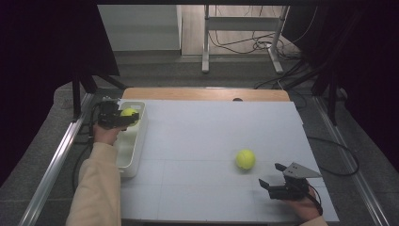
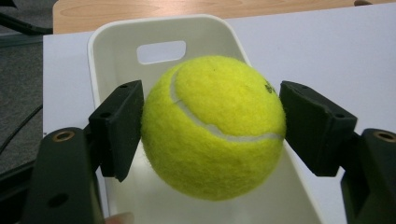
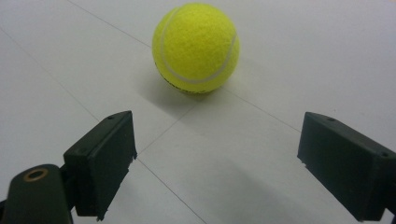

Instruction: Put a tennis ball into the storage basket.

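Two tennis balls are in play. We release the first tennis ball [image 2: 212, 126] from the left gripper [image 2: 212, 135], jaws parting, above the white bin [image 2: 112, 42], frame left. The right gripper [image 3: 217, 154], wide open, faces the second ball [image 3: 196, 46] at centre right.

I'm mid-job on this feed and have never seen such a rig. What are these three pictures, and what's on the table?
No robot arm here: a person holds a two-jaw gripper in each hand. The high view looks down on the table from above. The other two pictures come from cameras riding on each gripper, looking along its black jaws.

The left gripper is over a white bin at the table's left edge. A tennis ball sits between its jaws; one pad touches it and the other stands just clear, so it looks like a release into the bin.

The right gripper is open, pointing at a second tennis ball lying on the white surface.
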Tool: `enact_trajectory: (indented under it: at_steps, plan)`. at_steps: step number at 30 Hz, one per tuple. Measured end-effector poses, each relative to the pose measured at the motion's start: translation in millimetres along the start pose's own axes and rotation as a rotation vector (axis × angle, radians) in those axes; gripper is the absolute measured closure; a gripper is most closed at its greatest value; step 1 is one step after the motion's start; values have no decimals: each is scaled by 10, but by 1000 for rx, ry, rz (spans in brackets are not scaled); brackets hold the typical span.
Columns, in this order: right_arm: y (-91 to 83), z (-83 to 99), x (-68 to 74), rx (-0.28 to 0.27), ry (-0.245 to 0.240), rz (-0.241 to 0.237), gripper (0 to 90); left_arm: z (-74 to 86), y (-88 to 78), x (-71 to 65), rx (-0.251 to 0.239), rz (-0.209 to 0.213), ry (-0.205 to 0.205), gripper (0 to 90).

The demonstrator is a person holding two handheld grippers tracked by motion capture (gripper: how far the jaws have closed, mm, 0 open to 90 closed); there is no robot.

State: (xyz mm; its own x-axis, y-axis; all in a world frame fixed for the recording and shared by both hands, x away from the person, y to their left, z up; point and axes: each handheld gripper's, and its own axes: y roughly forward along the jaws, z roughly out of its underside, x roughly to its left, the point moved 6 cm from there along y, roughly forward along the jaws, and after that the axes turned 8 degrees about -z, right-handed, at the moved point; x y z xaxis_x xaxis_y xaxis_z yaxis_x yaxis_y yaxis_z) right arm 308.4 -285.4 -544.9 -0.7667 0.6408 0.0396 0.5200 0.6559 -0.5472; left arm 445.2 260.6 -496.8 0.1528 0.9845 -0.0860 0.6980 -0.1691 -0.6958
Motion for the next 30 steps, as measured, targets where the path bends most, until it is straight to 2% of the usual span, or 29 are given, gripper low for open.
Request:
enact_trajectory:
  at_steps: [2,5,6,12,13,22,29,30]
  plan:
    - [0,-1,2,0,-2,1,119,-18,-17,0,-11,-4,-14,195]
    - [0,-1,3,1,-2,1,118,-24,-36,-22,-21,-4,-11,132]
    - [-2,-2,3,0,-2,1,118,-34,-94,-57,-49,3,-2,120]
    - [-1,-2,3,0,-2,2,118,-51,-242,-187,-120,54,25,118]
    - [-1,-2,3,0,-2,2,118,-51,-242,-187,-120,54,25,118]
    - [-6,-7,2,-3,-4,2,118,27,-413,-365,-195,139,39,123]
    - [-6,-9,-6,-3,-1,3,118,61,-470,-470,-215,172,72,124]
    - [-8,-10,-8,-2,-1,3,118,75,-494,-512,-222,189,79,124]
